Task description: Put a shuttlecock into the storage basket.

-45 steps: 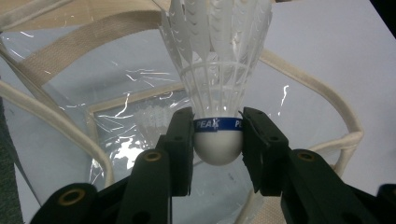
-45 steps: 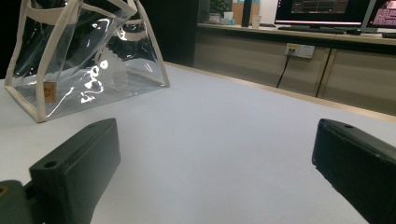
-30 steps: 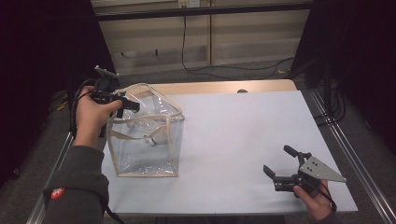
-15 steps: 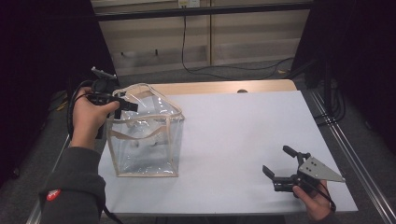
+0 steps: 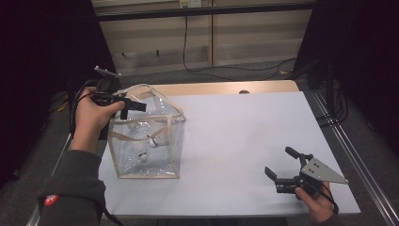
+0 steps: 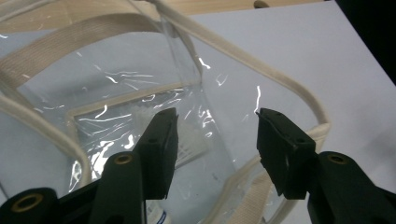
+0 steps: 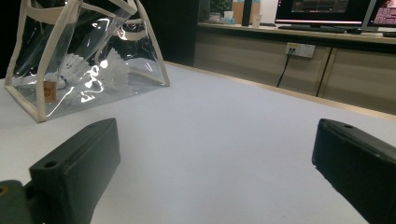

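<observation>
A clear plastic bag [image 5: 146,141] with cream trim stands upright at the left of the white bench [image 5: 244,136], with shuttlecocks [image 5: 153,141] lying inside it. The left claw [image 5: 134,106] sits at the bag's open top rim; its jaws have just been opening and stand apart with nothing clamped between them. Well apart, near the right front corner, the right claw [image 5: 281,165] rests low over the bench, spread wide and holding nothing.
</observation>
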`<action>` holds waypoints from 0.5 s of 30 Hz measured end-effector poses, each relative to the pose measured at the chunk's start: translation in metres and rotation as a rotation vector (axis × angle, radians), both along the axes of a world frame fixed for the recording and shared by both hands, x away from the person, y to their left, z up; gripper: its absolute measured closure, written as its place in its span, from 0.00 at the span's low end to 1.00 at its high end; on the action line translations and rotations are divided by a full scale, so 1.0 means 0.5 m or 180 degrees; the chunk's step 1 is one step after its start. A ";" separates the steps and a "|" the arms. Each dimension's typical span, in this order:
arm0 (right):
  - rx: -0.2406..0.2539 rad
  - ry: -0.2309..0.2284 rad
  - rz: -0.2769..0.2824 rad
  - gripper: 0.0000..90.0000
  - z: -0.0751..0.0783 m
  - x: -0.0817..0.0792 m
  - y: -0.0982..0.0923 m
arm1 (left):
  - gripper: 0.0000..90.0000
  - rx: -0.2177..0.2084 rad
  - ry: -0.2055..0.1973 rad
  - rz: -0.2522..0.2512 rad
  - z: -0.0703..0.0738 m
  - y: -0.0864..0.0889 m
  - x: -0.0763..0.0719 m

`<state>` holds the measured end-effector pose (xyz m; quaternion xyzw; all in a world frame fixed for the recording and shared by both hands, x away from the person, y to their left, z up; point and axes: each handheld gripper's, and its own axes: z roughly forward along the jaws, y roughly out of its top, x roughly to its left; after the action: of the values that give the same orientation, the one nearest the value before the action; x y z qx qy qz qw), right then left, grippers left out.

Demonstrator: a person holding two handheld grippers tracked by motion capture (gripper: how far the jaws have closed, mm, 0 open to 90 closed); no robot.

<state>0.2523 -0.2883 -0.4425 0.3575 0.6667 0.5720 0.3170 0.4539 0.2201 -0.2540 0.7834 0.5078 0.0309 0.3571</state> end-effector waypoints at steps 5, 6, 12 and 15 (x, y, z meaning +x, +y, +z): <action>0.0004 0.0004 -0.0008 0.01 0.000 0.000 0.000 | 0.49 -0.0065 0.0014 -0.0138 0.005 -0.012 -0.008; 0.0003 0.0012 -0.0008 0.01 0.001 -0.001 -0.001 | 0.48 -0.0082 0.0015 -0.0151 0.005 -0.013 -0.010; -0.0012 0.0005 -0.0007 0.01 0.001 -0.001 -0.001 | 0.45 -0.0152 0.0001 -0.0250 0.008 -0.026 -0.021; -0.0016 0.0002 -0.0006 0.01 0.000 -0.001 -0.001 | 0.43 -0.0195 0.0022 -0.0344 0.010 -0.033 -0.027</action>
<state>0.2519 -0.2887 -0.4423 0.3575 0.6679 0.5700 0.3182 0.4404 0.2036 -0.2492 0.7984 0.4667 -0.0066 0.3803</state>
